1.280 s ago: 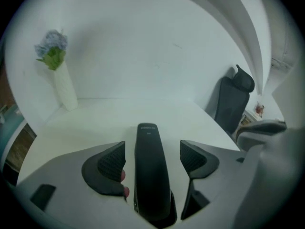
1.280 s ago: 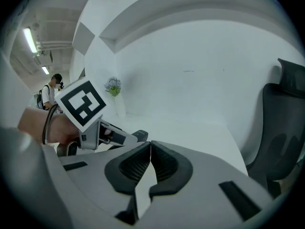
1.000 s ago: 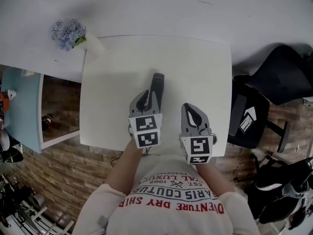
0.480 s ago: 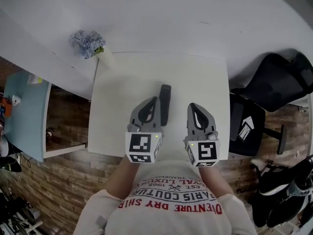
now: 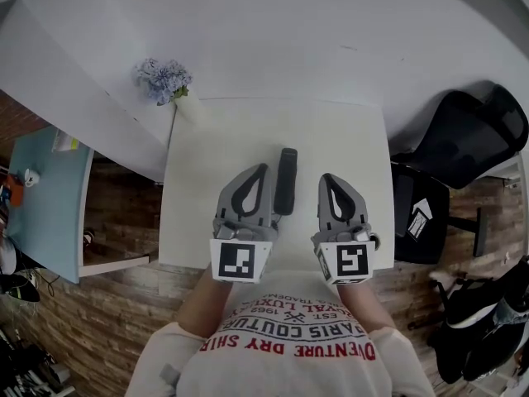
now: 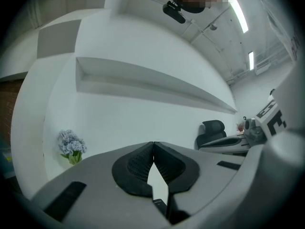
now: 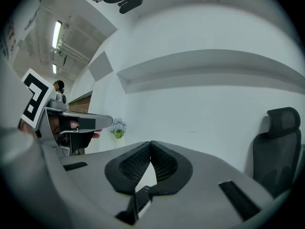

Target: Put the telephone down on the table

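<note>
The telephone (image 5: 286, 180), a dark slim handset, lies flat on the white table (image 5: 215, 139) between my two grippers. My left gripper (image 5: 263, 167) hovers just left of it, jaws shut and empty, not touching the handset. My right gripper (image 5: 325, 177) is just right of it, also shut and empty. In the left gripper view the black pads (image 6: 138, 168) meet at the tip of the left gripper (image 6: 153, 145), with only the white wall beyond. The right gripper view shows the right gripper (image 7: 151, 143) shut the same way.
A vase of blue flowers (image 5: 164, 80) stands at the table's far left corner. A black office chair (image 5: 463, 135) is right of the table, with dark bags (image 5: 483, 304) on the floor near it. A pale blue table (image 5: 41, 193) lies to the left.
My left gripper has drawn back from alongside the handset toward the person. The telephone stays lying on the table. The head view has shifted slightly.
</note>
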Motion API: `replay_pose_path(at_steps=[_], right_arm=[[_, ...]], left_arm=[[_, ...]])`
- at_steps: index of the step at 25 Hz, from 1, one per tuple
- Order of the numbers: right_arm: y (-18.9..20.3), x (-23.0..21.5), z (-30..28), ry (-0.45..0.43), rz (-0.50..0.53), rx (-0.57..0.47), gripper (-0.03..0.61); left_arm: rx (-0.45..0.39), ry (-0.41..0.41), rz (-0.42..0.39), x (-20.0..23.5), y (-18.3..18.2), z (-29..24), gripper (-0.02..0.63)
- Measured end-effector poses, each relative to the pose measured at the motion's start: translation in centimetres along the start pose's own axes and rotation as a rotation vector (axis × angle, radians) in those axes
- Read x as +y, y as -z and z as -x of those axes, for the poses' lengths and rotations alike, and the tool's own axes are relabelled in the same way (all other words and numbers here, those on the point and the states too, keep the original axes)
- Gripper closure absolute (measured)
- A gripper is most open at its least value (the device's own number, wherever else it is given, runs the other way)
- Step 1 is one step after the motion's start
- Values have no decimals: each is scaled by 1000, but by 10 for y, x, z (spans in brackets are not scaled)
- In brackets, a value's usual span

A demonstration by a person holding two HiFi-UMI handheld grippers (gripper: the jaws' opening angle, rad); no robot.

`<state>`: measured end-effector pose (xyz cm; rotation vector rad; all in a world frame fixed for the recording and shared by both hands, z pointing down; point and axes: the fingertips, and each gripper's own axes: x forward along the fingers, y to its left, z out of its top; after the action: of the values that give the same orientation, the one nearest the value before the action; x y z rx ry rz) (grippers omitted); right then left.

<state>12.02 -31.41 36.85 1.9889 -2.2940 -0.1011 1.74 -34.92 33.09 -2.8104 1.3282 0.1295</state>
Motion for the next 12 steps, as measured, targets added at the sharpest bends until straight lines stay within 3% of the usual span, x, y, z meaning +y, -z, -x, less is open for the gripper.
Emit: replay_pose_path(at_steps=[12], right_arm=[[0,4,-2,35,17,32,554]], left_arm=[[-1,51,49,3,1,-2,589]])
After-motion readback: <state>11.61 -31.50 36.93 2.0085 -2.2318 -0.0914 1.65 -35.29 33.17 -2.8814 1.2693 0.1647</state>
